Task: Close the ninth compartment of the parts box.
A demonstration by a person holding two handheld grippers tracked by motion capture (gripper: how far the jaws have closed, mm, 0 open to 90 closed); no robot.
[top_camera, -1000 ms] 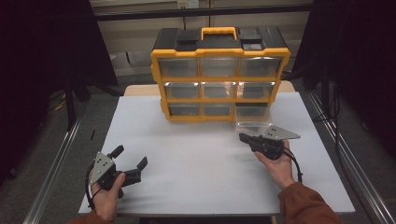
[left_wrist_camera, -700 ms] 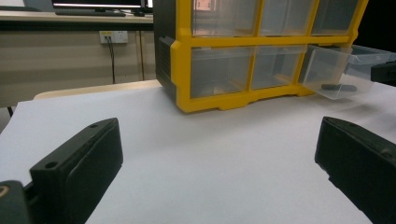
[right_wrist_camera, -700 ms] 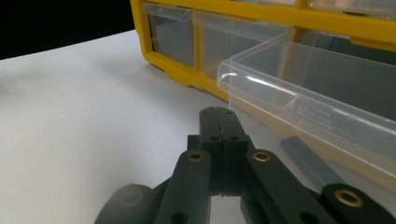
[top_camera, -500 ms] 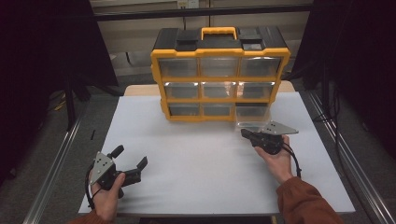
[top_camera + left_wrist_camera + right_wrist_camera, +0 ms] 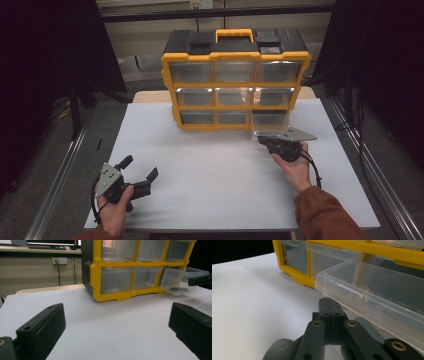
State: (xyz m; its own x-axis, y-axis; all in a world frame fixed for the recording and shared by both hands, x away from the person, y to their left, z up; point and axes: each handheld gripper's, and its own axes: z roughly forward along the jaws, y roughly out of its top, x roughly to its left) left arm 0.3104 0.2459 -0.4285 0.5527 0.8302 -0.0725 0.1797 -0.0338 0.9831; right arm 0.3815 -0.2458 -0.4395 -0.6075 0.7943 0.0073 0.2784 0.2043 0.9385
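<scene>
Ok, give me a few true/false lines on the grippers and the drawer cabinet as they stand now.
1. The bottom right drawer of the cabinet is pulled out. True.
2. The right gripper has its jaws wide open. False: in the right gripper view they are pressed together, at the drawer's front edge.
3. The left gripper is open, with nothing between its jaws. True.
4. The left gripper is touching the cabinet. False: it is near the table's front edge, well apart from it.
5. The cabinet's handle is black. False: it is yellow.
</scene>
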